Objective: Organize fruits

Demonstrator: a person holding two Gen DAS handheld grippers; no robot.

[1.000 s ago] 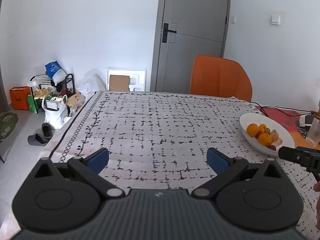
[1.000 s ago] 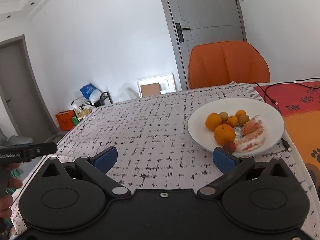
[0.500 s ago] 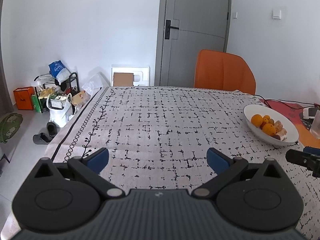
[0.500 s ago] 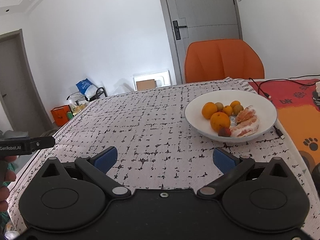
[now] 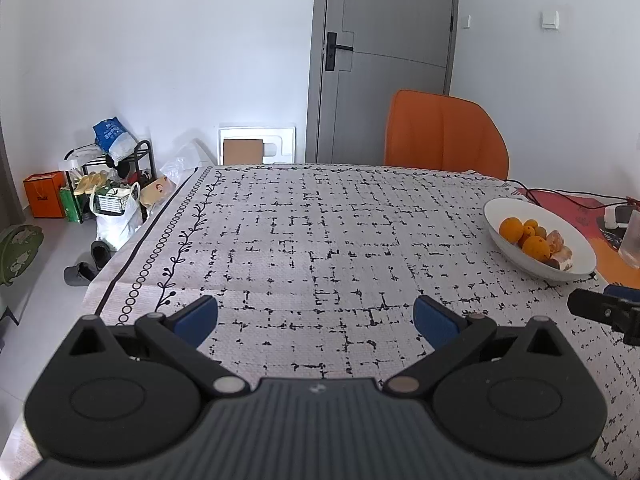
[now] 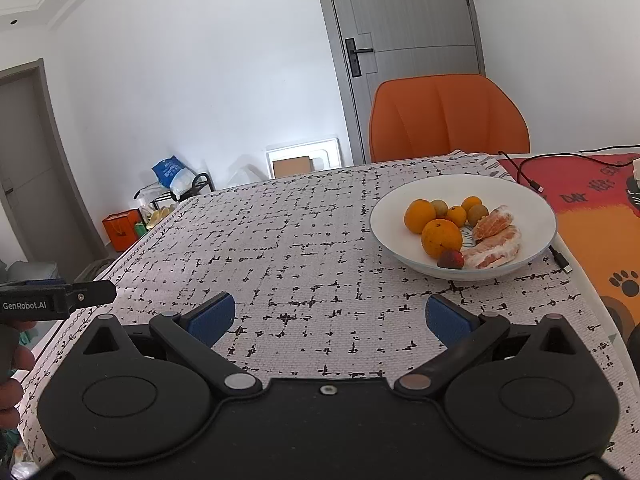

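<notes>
A white bowl [image 6: 532, 200] on the patterned tablecloth holds oranges [image 6: 440, 238], small green-brown fruits [image 6: 478, 213], peeled citrus segments [image 6: 496, 236] and a small red fruit [image 6: 451, 259]. It shows at the right in the left wrist view [image 5: 500, 210]. My right gripper [image 6: 330, 316] is open and empty, low over the cloth, short of the bowl and to its left. My left gripper [image 5: 316, 314] is open and empty over the cloth, far left of the bowl. Each gripper's tip shows in the other's view.
An orange chair [image 6: 448, 120] stands at the table's far edge before a grey door [image 5: 384, 60]. A red-orange mat [image 6: 592, 200] with black cables [image 6: 528, 178] lies right of the bowl. A cluttered rack and bags [image 5: 108, 184] sit on the floor at left.
Both grippers have drawn back from the bowl and risen a little; the bowl looks farther and smaller. Jaws stay open.
</notes>
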